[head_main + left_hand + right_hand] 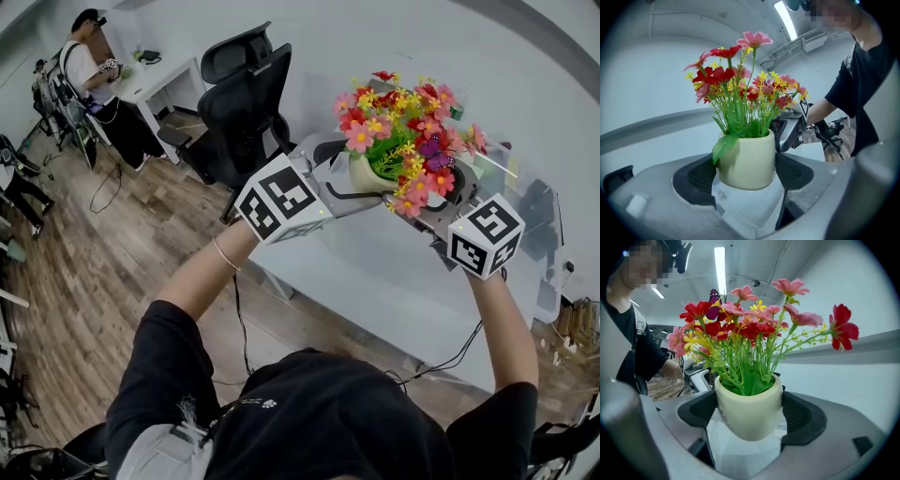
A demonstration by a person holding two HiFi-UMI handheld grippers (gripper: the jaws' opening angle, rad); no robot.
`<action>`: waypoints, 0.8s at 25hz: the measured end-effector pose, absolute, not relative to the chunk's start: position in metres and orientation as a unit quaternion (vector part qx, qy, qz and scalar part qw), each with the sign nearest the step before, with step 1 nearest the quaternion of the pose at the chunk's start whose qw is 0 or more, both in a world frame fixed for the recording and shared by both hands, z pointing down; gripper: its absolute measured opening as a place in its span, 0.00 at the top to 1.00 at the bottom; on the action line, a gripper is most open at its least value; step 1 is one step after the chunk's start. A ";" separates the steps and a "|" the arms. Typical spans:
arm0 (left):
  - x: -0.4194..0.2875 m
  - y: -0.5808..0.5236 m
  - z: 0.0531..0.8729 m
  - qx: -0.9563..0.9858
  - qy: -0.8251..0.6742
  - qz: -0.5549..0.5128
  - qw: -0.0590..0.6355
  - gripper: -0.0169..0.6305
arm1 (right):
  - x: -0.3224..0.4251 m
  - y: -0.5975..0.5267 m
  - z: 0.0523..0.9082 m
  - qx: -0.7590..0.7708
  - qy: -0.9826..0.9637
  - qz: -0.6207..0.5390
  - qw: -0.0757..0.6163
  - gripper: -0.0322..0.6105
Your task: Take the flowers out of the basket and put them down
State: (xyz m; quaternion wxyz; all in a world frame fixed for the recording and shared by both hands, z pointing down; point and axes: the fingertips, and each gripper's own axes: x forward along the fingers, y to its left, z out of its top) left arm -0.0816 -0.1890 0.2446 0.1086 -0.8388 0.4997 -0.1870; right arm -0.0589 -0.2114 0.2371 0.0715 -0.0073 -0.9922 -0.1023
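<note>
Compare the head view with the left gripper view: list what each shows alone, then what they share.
Head view only: a distant person at a white desk, a thin bracelet and the left gripper's black-and-white marker cube.

Left gripper view only: the long ceiling light, and the left gripper pressing both sides of the cream round pot.

Both: that pot's red, pink and yellow flowers, the right gripper on it, the black office chair and the brown wooden floor.
</note>
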 end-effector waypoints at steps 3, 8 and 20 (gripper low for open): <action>-0.082 -0.186 0.244 -0.834 0.507 -0.189 0.105 0.37 | -0.060 -0.209 0.237 -0.018 -0.992 -0.099 0.071 0.25; -0.083 -0.186 0.244 -0.826 0.524 -0.185 0.097 0.37 | -0.062 -0.209 0.237 -0.039 -0.992 -0.098 0.072 0.25; -0.078 -0.161 0.237 -0.807 0.551 -0.192 0.095 0.37 | -0.058 -0.186 0.230 -0.073 -0.991 -0.094 0.060 0.25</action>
